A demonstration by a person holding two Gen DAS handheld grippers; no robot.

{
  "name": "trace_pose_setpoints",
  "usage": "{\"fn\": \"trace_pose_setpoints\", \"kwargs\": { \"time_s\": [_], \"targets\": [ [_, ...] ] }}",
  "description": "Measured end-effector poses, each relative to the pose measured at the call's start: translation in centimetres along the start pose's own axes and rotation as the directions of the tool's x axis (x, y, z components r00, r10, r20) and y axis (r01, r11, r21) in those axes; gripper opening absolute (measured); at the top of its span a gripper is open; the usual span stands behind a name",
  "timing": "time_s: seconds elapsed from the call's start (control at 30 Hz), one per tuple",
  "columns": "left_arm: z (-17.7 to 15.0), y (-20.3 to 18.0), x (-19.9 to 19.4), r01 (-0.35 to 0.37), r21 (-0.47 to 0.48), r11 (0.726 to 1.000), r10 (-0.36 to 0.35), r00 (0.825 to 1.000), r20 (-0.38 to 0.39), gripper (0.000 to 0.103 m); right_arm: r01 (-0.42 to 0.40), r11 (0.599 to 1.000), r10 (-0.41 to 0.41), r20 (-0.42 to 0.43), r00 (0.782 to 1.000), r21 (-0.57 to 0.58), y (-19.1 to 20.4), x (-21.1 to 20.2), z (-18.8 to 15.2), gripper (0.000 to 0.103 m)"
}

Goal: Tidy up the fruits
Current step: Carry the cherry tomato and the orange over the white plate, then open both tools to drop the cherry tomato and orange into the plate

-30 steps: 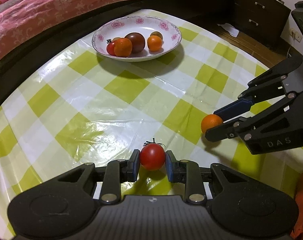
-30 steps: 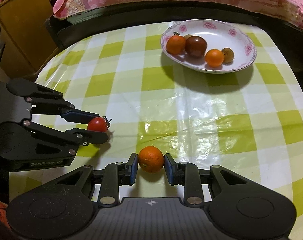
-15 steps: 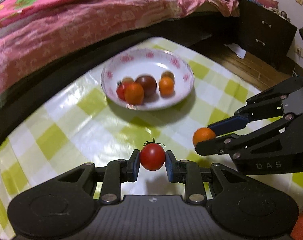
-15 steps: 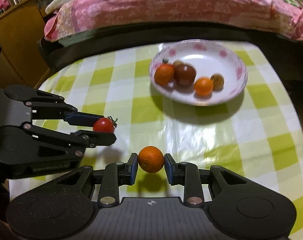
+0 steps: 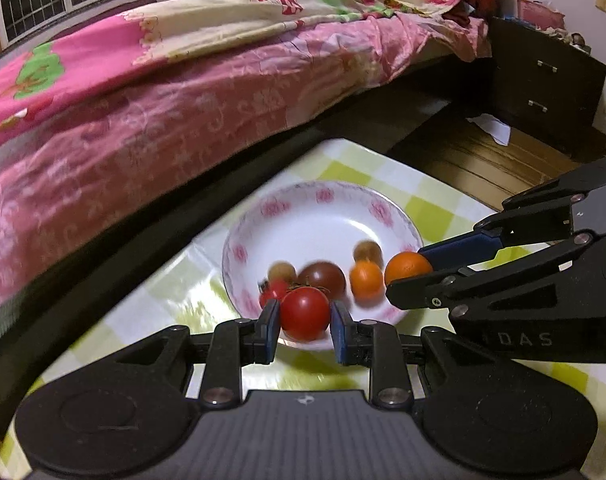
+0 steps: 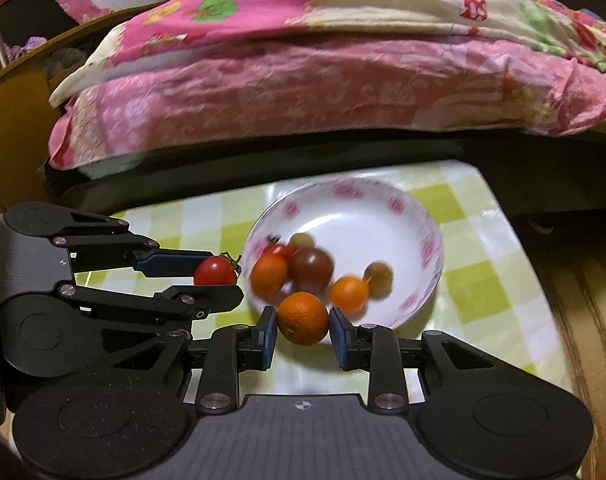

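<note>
My left gripper [image 5: 305, 322] is shut on a red tomato [image 5: 305, 313] and holds it in the air at the near rim of a white floral bowl [image 5: 327, 216]. My right gripper [image 6: 303, 326] is shut on an orange [image 6: 303, 318], also at the bowl's [image 6: 383, 208] near rim. The bowl holds several fruits: a dark tomato [image 5: 322, 276], a small orange fruit [image 5: 366, 279], a red tomato and brownish ones. In the right wrist view the left gripper [image 6: 219, 278] and its tomato [image 6: 215, 272] are just left of the bowl. In the left wrist view the right gripper [image 5: 409, 276] and its orange [image 5: 407, 267] are at the bowl's right rim.
The bowl stands on a table with a green-and-white checked cloth [image 6: 475, 276], near its far edge. Behind it is a bed with pink bedding [image 5: 183, 80]. A dark drawer cabinet [image 5: 543, 84] and wooden floor [image 5: 483, 156] lie to the right.
Both grippers have lifted their fruits off the cloth and moved forward to the bowl, which now lies just ahead of the fingertips. Both stay shut on their fruit.
</note>
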State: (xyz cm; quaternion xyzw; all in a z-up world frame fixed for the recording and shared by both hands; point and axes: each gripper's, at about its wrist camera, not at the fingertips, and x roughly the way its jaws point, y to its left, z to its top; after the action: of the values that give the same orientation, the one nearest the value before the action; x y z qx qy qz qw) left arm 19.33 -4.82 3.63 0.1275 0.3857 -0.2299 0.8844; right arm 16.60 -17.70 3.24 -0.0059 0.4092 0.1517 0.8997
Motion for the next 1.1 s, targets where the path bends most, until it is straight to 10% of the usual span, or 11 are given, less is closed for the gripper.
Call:
{"fn": "trace_pose_setpoints", "kwargs": {
  "time_s": [1.1],
  "targets": [
    [2.0, 1.0, 6.9, -0.046, 0.003, 0.999, 0.046, 0.999, -0.009, 0.034, 0.085, 0.996, -0.085, 0.004, 0.996, 0.012, -3.4, 6.5, 3.1, 0.027]
  ]
}}
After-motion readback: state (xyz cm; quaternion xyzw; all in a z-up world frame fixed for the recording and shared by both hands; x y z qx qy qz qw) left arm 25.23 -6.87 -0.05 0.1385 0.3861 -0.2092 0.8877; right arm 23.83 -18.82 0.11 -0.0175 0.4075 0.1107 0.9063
